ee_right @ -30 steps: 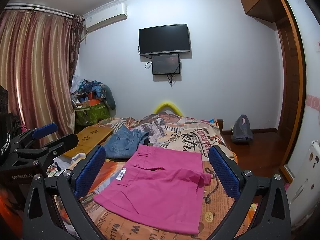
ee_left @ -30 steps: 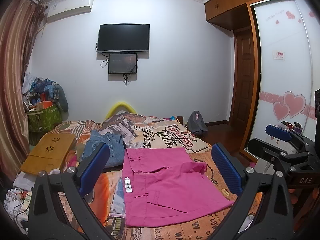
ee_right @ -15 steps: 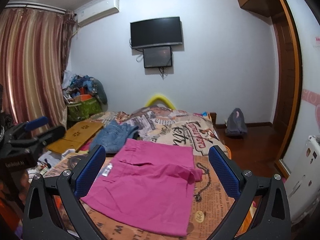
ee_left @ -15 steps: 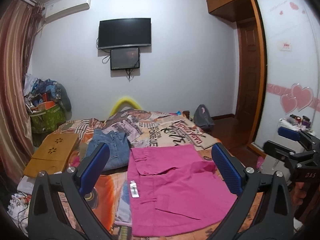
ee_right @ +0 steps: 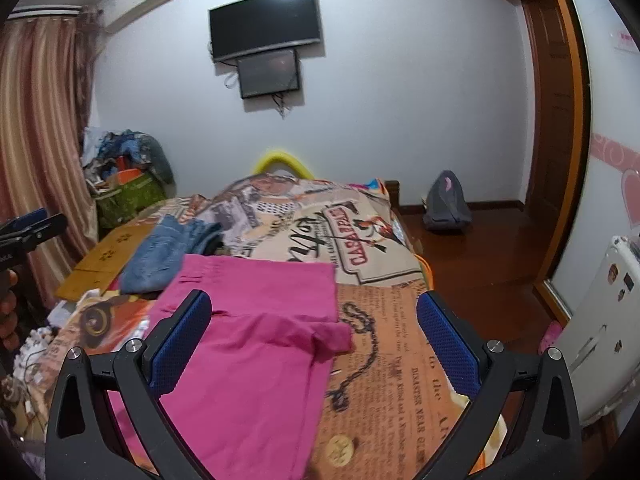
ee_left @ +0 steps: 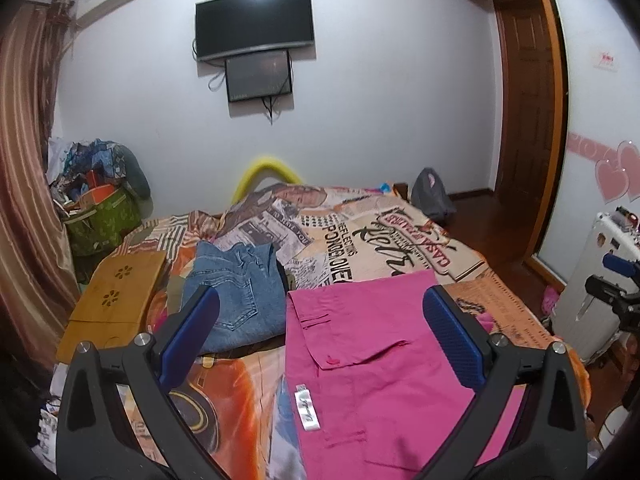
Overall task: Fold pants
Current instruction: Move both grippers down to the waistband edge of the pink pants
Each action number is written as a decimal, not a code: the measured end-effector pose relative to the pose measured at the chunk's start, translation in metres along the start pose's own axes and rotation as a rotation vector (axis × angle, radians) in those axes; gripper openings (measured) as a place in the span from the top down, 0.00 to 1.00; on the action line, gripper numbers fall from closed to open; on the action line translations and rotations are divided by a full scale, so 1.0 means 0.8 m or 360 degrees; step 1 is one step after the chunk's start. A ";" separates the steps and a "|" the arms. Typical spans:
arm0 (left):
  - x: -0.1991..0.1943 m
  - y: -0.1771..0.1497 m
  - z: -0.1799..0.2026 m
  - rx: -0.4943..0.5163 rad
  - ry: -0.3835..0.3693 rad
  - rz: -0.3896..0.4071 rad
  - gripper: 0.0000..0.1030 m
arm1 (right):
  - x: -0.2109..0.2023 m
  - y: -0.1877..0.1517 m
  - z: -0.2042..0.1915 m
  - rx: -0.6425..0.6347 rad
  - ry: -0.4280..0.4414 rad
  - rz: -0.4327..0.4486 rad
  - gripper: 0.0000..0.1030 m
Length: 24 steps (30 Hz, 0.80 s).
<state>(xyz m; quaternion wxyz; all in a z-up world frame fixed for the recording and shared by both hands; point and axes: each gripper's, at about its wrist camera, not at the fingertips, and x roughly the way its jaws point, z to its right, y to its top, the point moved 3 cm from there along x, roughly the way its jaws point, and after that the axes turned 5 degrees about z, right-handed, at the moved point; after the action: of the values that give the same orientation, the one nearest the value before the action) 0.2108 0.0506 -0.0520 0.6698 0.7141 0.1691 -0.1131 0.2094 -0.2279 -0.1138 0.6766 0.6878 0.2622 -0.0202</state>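
Note:
Pink pants [ee_left: 372, 364] lie folded on the bed, waistband toward the far wall, a white label [ee_left: 307, 408] on the left edge. They also show in the right wrist view [ee_right: 256, 340], with a raised fold [ee_right: 320, 334] at the right edge. My left gripper [ee_left: 320, 336] is open and empty, above the pants' left half. My right gripper [ee_right: 314, 340] is open and empty, above the pants' right edge. The right gripper also shows at the left wrist view's right edge [ee_left: 616, 280]; the left gripper shows at the right wrist view's left edge [ee_right: 28, 230].
Folded blue jeans [ee_left: 236, 296] lie left of the pink pants, beside a wooden lap tray [ee_left: 116, 300]. The bed has a printed cover [ee_right: 384, 360]. A grey bag [ee_right: 446, 204] sits on the wood floor. A white appliance [ee_right: 600, 340] stands at the right.
Both grippers have moved forward and lower toward the bed; the pink pants appear larger and nearer. Both stay open. The pants have not moved.

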 end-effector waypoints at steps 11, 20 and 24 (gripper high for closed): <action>0.129 -0.006 -0.014 0.0013 0.0002 -0.0180 0.00 | 0.092 0.006 0.035 0.0007 -0.0008 -0.0168 0.02; 0.262 -0.077 -0.038 -0.0080 -0.0022 -0.0472 0.12 | 0.195 -0.019 0.044 -0.0008 0.0101 -0.0437 0.09; 0.306 -0.100 -0.048 -0.0089 -0.0035 -0.0566 0.14 | 0.243 -0.042 0.040 -0.0079 0.0136 -0.0597 0.15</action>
<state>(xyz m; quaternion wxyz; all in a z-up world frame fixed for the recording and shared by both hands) 0.4013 0.1146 -0.2173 0.6608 0.6527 0.2883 -0.2328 0.3742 -0.1951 -0.2217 0.6659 0.6102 0.4148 -0.1102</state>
